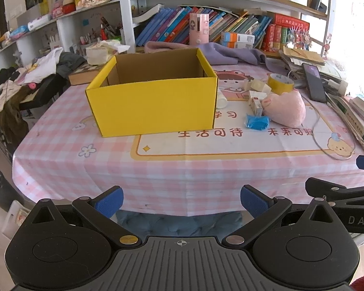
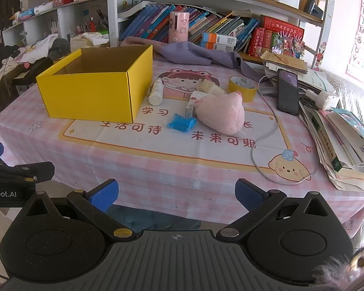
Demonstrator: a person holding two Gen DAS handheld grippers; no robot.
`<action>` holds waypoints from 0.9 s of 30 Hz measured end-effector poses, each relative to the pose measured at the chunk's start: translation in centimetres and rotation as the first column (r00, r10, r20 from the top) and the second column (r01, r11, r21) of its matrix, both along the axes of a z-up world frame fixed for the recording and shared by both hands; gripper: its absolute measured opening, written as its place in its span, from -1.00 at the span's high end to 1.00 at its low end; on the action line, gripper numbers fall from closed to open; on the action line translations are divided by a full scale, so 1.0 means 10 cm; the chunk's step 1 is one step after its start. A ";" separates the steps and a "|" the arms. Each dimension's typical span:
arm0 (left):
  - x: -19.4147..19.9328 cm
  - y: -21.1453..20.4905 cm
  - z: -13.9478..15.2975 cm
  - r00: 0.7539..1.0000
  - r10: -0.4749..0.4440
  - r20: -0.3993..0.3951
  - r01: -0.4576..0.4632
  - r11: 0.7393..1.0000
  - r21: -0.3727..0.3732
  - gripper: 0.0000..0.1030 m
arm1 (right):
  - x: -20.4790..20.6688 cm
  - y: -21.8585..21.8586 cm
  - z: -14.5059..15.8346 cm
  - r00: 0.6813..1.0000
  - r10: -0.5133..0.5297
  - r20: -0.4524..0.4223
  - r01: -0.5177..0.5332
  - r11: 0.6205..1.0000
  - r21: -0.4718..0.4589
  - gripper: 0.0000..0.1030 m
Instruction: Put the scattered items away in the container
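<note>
An open, empty yellow cardboard box (image 1: 153, 104) (image 2: 92, 94) stands on the pink checked tablecloth. To its right lie a pink plush toy (image 2: 220, 115) (image 1: 286, 108), a blue packet (image 2: 182, 122) (image 1: 257, 122), a white bottle (image 2: 156, 92), small white cartons (image 2: 190, 105) and a yellow tape roll (image 2: 242, 88) (image 1: 280, 82). My left gripper (image 1: 181, 200) is open and empty, held off the table's near edge. My right gripper (image 2: 176, 195) is open and empty, also before the near edge.
A black phone (image 2: 288, 91) with a white cable (image 2: 262, 135) lies right of the items. Stacked books and papers (image 2: 339, 140) line the right edge. A purple cloth (image 2: 194, 53) and bookshelves stand behind. Clothes (image 1: 24, 80) pile at the left.
</note>
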State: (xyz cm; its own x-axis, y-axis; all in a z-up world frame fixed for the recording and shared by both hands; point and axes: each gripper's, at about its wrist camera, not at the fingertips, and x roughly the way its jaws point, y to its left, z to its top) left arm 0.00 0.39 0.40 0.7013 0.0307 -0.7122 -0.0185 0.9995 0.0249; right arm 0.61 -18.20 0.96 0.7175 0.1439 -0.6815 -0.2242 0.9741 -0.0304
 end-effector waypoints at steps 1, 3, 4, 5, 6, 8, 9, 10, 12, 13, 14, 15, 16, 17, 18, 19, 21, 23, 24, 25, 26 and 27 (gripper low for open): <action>0.00 0.00 0.01 1.000 0.000 0.002 0.000 1.000 -0.005 -1.00 | 0.00 0.00 0.00 1.000 -0.001 0.000 0.001 1.000 0.000 -1.00; 0.00 0.01 0.02 1.000 -0.002 0.007 0.002 1.000 -0.016 -1.00 | 0.00 0.00 0.00 1.000 0.000 0.001 0.000 1.000 -0.001 -1.00; 0.00 0.01 0.02 1.000 -0.001 0.008 0.002 1.000 -0.018 -1.00 | 0.00 -0.01 0.00 1.000 0.000 0.002 0.000 1.000 -0.001 -1.00; 0.00 0.01 0.02 1.000 0.000 0.009 0.001 1.000 -0.018 -1.00 | 0.01 -0.01 0.00 1.000 0.000 0.003 0.000 1.000 -0.001 -1.00; 0.01 0.01 0.02 1.000 0.001 0.009 0.000 1.000 -0.018 -1.00 | 0.01 -0.01 0.00 1.000 0.001 0.002 -0.001 1.000 -0.001 -1.00; 0.01 0.01 0.02 1.000 0.003 0.005 -0.003 1.000 -0.017 -1.00 | -0.03 0.02 0.02 1.000 0.001 0.004 -0.001 1.000 -0.001 -1.00; 0.02 0.01 0.01 1.000 0.005 0.001 -0.005 1.000 -0.015 -1.00 | -0.03 0.03 0.02 1.000 0.001 0.003 -0.001 1.000 -0.001 -1.00; 0.02 0.02 0.01 1.000 0.005 -0.003 -0.005 1.000 -0.013 -1.00 | -0.03 0.03 0.02 1.000 0.001 0.001 -0.001 1.000 -0.002 -1.00; 0.03 0.03 0.00 1.000 0.005 -0.008 -0.005 1.000 -0.012 -1.00 | -0.02 0.03 0.01 1.000 0.003 -0.001 -0.003 1.000 -0.002 -1.00; 0.03 0.03 0.00 1.000 0.005 -0.009 -0.005 1.000 -0.014 -1.00 | -0.02 0.03 0.01 1.000 0.004 -0.003 -0.004 1.000 -0.003 -1.00; 0.03 0.04 0.00 1.000 0.006 -0.010 -0.006 1.000 -0.015 -1.00 | -0.02 0.03 0.01 1.000 0.006 -0.005 -0.006 1.000 -0.005 -1.00; 0.04 0.04 0.00 1.000 0.007 -0.011 -0.008 1.000 -0.016 -1.00 | -0.03 0.03 0.01 1.000 0.009 -0.007 -0.009 1.000 -0.008 -1.00; 0.04 0.05 0.00 1.000 0.010 -0.012 -0.010 1.000 -0.016 -1.00 | -0.04 0.04 0.01 1.000 0.011 -0.008 -0.011 1.000 -0.010 -1.00; 0.04 0.06 -0.01 1.000 0.014 -0.012 -0.014 1.000 -0.014 -1.00 | -0.01 0.06 0.01 1.000 0.014 -0.010 -0.014 1.000 -0.014 -1.00; 0.04 0.07 -0.01 1.000 0.016 -0.013 -0.016 1.000 -0.012 -1.00 | 0.01 0.07 0.01 1.000 0.015 -0.010 -0.015 1.000 -0.016 -1.00; 0.04 0.07 -0.01 1.000 0.018 -0.013 -0.018 1.000 -0.011 -1.00 | 0.01 0.07 0.02 1.000 0.015 -0.009 -0.015 1.000 -0.017 -1.00; 0.05 0.09 -0.01 1.000 0.020 -0.014 -0.020 1.000 -0.013 -1.00 | 0.01 0.08 0.01 1.000 0.012 -0.009 -0.012 1.000 -0.015 -1.00; 0.05 0.10 -0.02 1.000 0.022 -0.014 -0.022 1.000 -0.016 -1.00 | 0.02 0.09 0.01 1.000 0.012 -0.008 -0.012 1.000 -0.017 -1.00; 0.06 0.11 -0.02 1.000 0.020 -0.014 -0.021 1.000 -0.018 -1.00 | 0.02 0.10 0.01 1.000 0.014 -0.007 -0.014 1.000 -0.019 -1.00; 0.06 0.11 -0.02 1.000 0.017 -0.013 -0.017 1.000 -0.020 -1.00 | 0.03 0.11 0.02 1.000 0.017 -0.006 -0.017 1.000 -0.022 -1.00; 0.06 0.10 -0.02 1.000 0.011 -0.012 -0.011 1.000 -0.021 -1.00 | 0.02 0.12 0.02 1.000 0.020 -0.006 -0.020 0.999 -0.026 -1.00; 0.06 0.09 -0.02 1.000 0.004 -0.012 -0.005 1.000 -0.019 -1.00 | 0.02 0.13 0.02 1.000 0.024 -0.006 -0.024 0.999 -0.031 -1.00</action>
